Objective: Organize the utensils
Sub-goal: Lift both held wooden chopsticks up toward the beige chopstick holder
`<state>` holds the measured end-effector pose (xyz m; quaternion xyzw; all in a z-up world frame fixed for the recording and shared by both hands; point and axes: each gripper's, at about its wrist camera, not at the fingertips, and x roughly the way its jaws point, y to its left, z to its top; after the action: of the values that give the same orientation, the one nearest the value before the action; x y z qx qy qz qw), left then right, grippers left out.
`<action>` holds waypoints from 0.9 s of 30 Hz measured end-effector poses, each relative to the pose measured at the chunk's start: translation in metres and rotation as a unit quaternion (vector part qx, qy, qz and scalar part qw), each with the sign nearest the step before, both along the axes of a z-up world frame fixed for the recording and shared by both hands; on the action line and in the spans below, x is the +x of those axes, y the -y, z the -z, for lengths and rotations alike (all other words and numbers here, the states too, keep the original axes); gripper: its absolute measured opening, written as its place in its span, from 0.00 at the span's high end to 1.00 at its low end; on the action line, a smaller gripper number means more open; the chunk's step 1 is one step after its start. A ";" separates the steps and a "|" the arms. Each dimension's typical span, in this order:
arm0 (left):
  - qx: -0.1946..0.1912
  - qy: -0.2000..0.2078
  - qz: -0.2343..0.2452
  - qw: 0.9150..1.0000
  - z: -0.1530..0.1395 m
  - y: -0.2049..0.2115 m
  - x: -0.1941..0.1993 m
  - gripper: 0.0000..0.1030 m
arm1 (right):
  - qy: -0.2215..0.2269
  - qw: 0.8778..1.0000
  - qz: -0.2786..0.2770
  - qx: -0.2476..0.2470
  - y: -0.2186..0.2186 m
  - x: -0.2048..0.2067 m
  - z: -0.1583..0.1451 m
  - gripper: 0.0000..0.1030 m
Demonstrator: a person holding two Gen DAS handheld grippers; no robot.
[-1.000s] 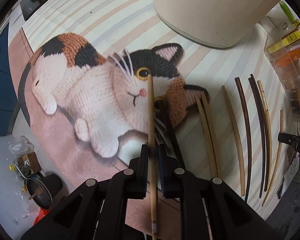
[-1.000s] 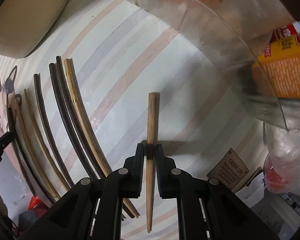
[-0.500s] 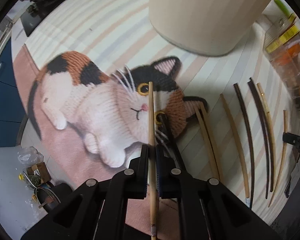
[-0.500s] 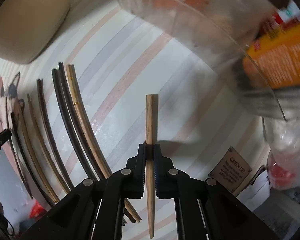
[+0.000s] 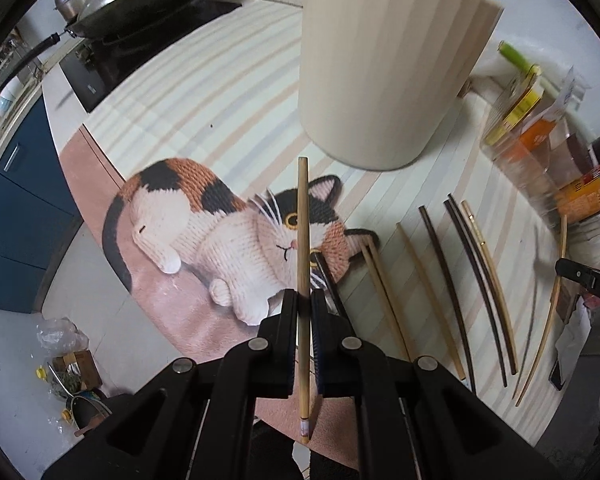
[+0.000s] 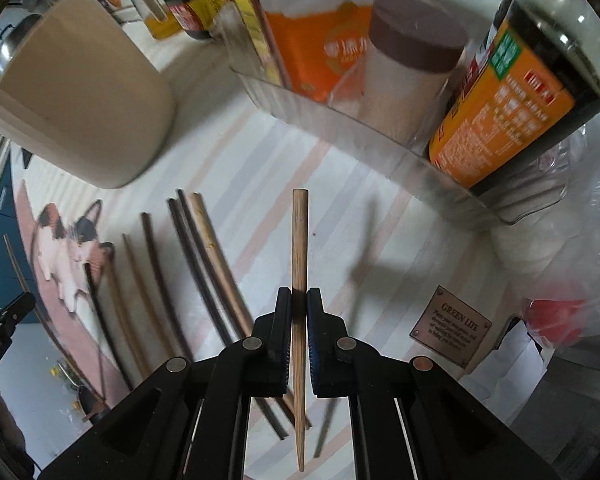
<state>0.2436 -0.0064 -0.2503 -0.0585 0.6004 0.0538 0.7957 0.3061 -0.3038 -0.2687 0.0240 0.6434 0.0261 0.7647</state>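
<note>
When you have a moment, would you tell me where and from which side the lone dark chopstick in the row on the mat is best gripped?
Grip the dark chopstick near mid-length, coming straight down from above with the fingers either side. It lies flat on the mat, and its neighbours, the pale chopstick and dark pair, lie apart from it with gaps for the fingers.

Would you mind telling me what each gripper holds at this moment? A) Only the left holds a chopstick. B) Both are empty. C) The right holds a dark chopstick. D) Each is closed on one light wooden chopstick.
D: the left gripper is clamped on a pale chopstick, and the right gripper on a light brown chopstick, while the dark chopsticks lie on the mat.
</note>
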 end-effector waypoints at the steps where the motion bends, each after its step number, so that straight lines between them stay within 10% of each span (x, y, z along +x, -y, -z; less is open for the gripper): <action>1: -0.002 0.004 -0.001 1.000 -0.003 -0.002 0.000 0.96 | 0.005 1.000 0.000 0.002 0.000 0.001 -0.005 0.93; 14: -0.027 0.115 -0.023 0.993 -0.097 -0.012 -0.003 0.96 | 0.101 0.992 -0.026 0.077 -0.050 -0.001 -0.095 0.93; 27: -0.052 0.268 -0.039 0.961 -0.235 -0.030 0.032 0.96 | 0.259 0.957 -0.053 0.124 -0.111 0.047 -0.249 0.93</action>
<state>0.2752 0.0234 -0.0152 -0.1358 0.3641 0.0356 0.9207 0.3530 -0.1933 -0.0198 0.0770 0.4158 0.1512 0.8935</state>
